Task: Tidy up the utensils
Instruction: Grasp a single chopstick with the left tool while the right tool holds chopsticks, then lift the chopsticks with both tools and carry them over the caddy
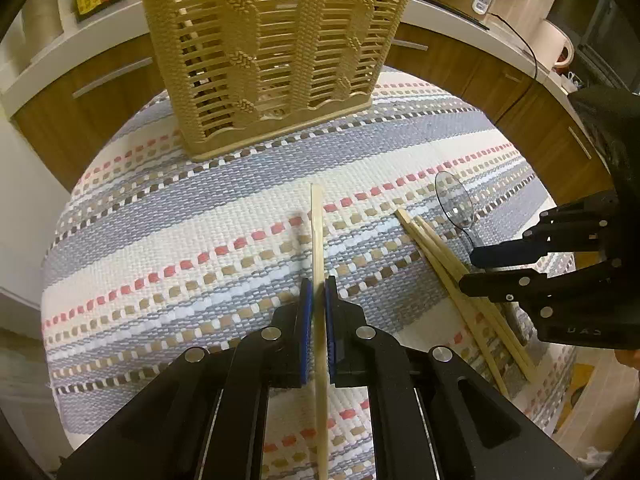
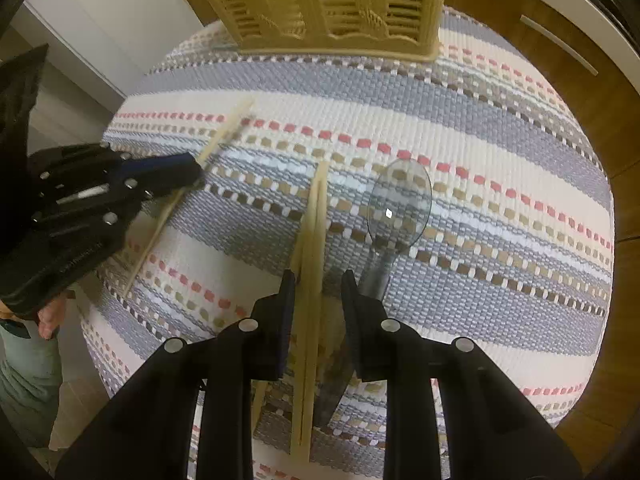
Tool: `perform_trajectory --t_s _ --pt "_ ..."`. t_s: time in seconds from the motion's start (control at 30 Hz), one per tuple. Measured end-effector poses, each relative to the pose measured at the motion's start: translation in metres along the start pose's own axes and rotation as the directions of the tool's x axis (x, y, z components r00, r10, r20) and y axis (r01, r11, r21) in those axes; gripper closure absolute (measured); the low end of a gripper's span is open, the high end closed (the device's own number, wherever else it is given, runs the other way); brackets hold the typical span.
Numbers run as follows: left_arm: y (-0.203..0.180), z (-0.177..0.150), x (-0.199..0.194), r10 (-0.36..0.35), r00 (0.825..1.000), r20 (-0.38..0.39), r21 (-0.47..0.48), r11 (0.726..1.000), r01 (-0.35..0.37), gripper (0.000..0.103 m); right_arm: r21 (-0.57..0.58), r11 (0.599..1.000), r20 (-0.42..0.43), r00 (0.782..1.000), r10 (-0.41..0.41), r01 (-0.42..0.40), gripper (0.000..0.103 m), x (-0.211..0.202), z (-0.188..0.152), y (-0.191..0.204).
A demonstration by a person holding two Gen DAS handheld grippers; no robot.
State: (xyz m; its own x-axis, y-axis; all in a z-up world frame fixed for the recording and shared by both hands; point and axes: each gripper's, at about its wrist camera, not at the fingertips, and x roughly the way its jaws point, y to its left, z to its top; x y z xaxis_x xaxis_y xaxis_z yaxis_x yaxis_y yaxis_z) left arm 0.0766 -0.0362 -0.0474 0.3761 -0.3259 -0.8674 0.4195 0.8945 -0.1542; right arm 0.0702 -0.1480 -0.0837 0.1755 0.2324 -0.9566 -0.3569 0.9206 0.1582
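The left gripper (image 1: 319, 284) points flat and low over the striped mat (image 1: 160, 208), toward the tan basket (image 1: 276, 52) at 12 o'clock. Its two blue pads are almost together, and they pinch one chopstick (image 1: 317, 232) between them. The stick runs straight from 6 o'clock up to the middle of the left wrist view. Its near end goes under the gripper and off the bottom edge.

The right gripper (image 2: 318, 280) also points toward the basket (image 2: 320, 4), which sits at 12 o'clock and is cut off at the top. Its jaws stand a little apart, one on each side of a bundle of chopsticks (image 2: 314, 216) lying on the mat (image 2: 500, 128). I cannot tell if the fingers touch the sticks. A clear plastic spoon (image 2: 400, 204) lies just beside them at 1 o'clock. Its handle slips behind the right finger and is hard to see.

From the left wrist view, the right gripper (image 1: 470, 268) comes in at 3 o'clock, over the bundle (image 1: 464, 280) and near the spoon (image 1: 454, 200). Something dark lies under the sticks in the right wrist view, too blurry to name.
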Motion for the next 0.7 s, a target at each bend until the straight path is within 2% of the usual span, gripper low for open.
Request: perform_trajectory --t_s 0.23,0.27,0.3,0.43,0.57,0.63,0.7 --pt "0.008 -0.001 -0.004 -0.009 1.0 0.007 -0.011 1.0 0.009 0.099 -0.061 0.995 -0.02 0.996 -0.083 0.082 0.082 0.008 0.0 0.016" --pt "0.008 0.0 -0.005 -0.011 1.0 0.01 -0.011 1.0 0.011 0.099 -0.07 0.993 -0.021 0.995 -0.093 0.091 0.084 0.01 0.001 0.019" --pt "0.008 0.001 -0.007 -0.014 1.0 0.015 -0.012 1.0 0.014 0.099 -0.09 0.991 -0.025 0.994 -0.106 0.104 0.093 0.01 0.001 0.021" --pt "0.007 0.003 -0.012 -0.017 0.999 0.028 -0.008 1.0 0.018 0.099 -0.1 0.989 -0.043 0.992 -0.117 0.113 0.093 0.019 0.003 0.028" --pt "0.006 0.004 -0.016 -0.018 0.999 0.042 -0.008 1.0 0.018 0.099 -0.103 0.989 -0.025 0.994 -0.105 0.102 0.094 0.022 0.0 0.029" --pt "0.006 0.005 -0.023 -0.02 0.997 0.073 -0.018 1.0 0.022 0.099 -0.1 0.99 -0.006 0.995 -0.099 0.098 0.1 0.011 -0.002 0.023" --pt "0.005 0.006 -0.033 -0.027 0.993 0.113 -0.025 0.999 0.03 0.099 -0.093 0.993 0.028 0.997 -0.075 0.077 0.1 -0.003 -0.008 0.019"
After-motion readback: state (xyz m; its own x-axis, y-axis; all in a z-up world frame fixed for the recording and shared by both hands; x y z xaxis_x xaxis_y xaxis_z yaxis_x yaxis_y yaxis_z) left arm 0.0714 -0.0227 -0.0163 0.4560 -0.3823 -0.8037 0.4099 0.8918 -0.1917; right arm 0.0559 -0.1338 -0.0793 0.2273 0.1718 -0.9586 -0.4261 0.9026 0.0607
